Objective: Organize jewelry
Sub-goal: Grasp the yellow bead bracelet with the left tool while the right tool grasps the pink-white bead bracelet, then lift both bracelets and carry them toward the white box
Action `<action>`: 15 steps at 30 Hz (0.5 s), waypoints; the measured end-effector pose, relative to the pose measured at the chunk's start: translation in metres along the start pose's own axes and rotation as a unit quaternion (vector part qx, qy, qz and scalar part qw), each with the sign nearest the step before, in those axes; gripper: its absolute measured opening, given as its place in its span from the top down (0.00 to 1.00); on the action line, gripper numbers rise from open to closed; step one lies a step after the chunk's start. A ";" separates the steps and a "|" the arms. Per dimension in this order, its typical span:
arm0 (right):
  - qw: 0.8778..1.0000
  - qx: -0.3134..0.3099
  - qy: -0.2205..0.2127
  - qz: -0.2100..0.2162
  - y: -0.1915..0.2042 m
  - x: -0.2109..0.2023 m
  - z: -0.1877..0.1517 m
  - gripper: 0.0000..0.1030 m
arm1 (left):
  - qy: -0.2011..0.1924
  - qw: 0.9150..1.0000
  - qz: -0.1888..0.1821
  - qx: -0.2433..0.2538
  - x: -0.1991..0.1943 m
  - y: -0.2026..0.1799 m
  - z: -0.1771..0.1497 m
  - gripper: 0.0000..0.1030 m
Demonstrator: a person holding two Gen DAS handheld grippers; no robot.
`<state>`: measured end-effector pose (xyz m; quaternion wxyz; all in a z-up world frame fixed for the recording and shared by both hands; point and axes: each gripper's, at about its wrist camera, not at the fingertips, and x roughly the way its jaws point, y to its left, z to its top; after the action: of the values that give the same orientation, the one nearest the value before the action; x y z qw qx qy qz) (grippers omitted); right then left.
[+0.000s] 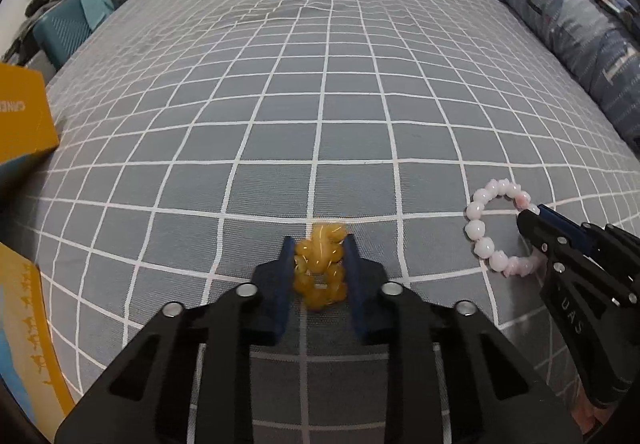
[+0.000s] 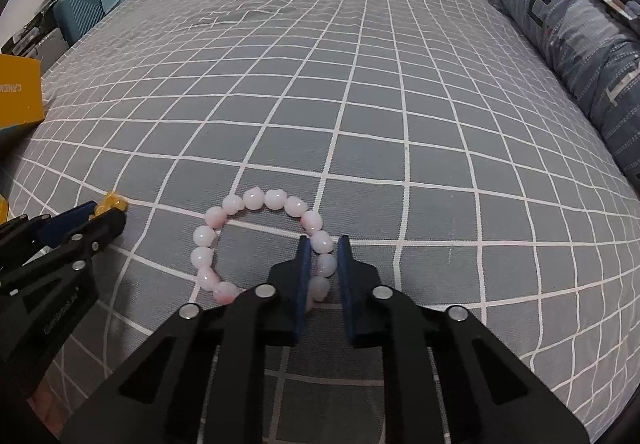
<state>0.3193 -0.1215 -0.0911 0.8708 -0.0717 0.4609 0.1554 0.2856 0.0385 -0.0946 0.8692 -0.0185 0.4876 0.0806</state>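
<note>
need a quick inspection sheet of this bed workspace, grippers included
surface: bed sheet, grey with white grid, slight creases far off
job's things: yellow bead bracelet bunched up; pink bead bracelet lying in a ring
clutter: yellow box at left edge of the bed
grippers: left gripper closed on the yellow bead bracelet; right gripper closed on one side of the pink bead bracelet
cables: nothing seen
surroundings: rolled blue quilt on the right; teal suitcase far left

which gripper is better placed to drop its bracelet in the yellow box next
Left, probably. The left gripper is shut on the yellow bracelet, and the yellow box lies on its side of the bed; the right gripper grips the pink bracelet farther away.
</note>
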 end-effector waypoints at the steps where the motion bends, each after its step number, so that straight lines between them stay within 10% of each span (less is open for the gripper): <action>1: 1.000 0.005 -0.002 0.003 -0.002 -0.001 0.000 0.90 | -0.001 1.000 -0.003 -0.001 -0.001 0.001 0.000 0.82; 15: 0.998 0.018 -0.057 0.014 -0.005 -0.040 0.004 0.90 | -0.030 0.999 -0.020 -0.011 -0.030 0.009 0.004 0.91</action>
<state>0.3028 -0.1334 -0.0561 0.8945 -0.0406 0.4142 0.1636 0.2724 0.0440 -0.0664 0.8847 -0.0355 0.4596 0.0689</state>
